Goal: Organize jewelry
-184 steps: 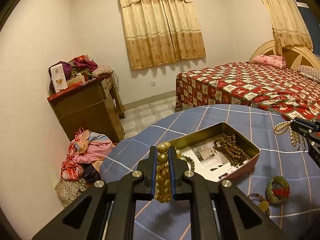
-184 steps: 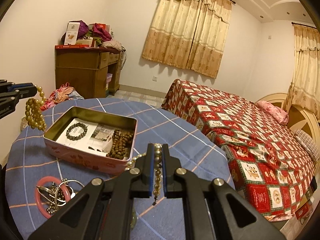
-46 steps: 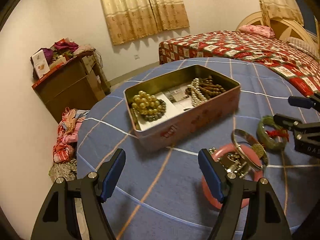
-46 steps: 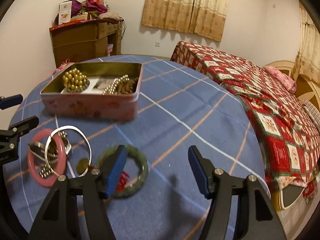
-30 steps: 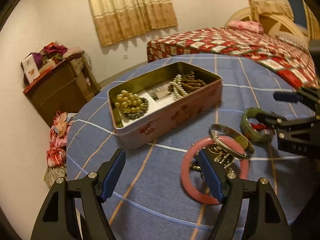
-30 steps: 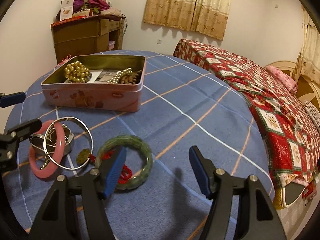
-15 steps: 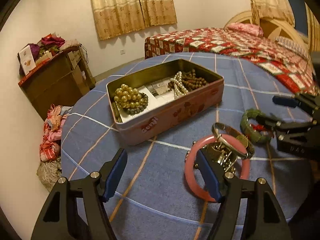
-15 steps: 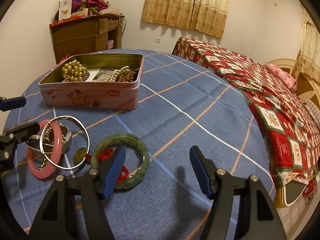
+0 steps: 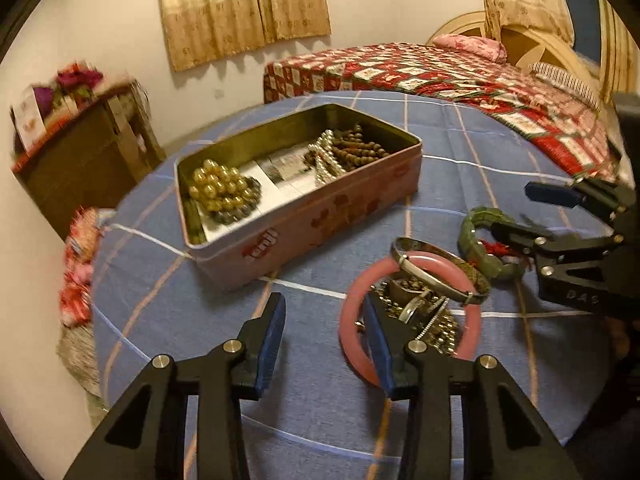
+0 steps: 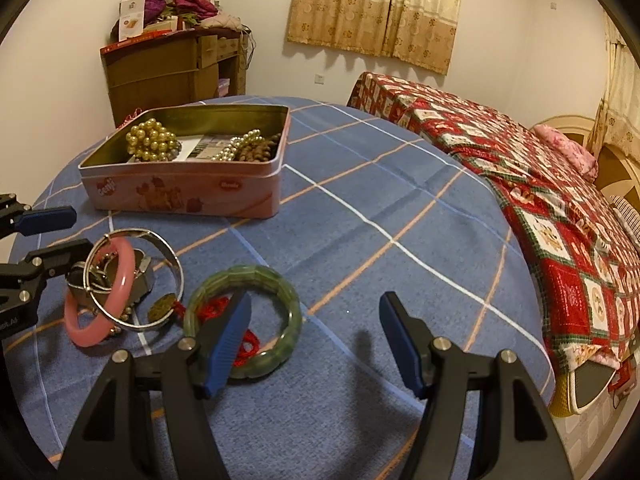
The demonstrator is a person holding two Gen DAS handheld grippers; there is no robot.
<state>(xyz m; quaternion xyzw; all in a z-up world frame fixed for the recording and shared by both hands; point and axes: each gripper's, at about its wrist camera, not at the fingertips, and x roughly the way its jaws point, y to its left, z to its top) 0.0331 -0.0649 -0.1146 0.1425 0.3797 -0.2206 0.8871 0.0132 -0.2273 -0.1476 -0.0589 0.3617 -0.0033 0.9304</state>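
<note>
Both hand-held grippers gape apart, empty: the left hand-held gripper [image 9: 324,320] beside the pink bangle [image 9: 352,308], the right hand-held gripper [image 10: 314,320] astride the green bangle [image 10: 288,292] near the table's [image 10: 400,200] front edge; the tin [image 10: 180,190] sits farther back.

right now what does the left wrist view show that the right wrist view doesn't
Only the left wrist view shows the heap of clothes on the floor beside the table, and the open right tool side-on over the green bangle. Only the right wrist view shows the tin's printed front wall and the open left tool side-on. Both show the tin holding beads, the pink bangle, the silver bangle and the bed.
</note>
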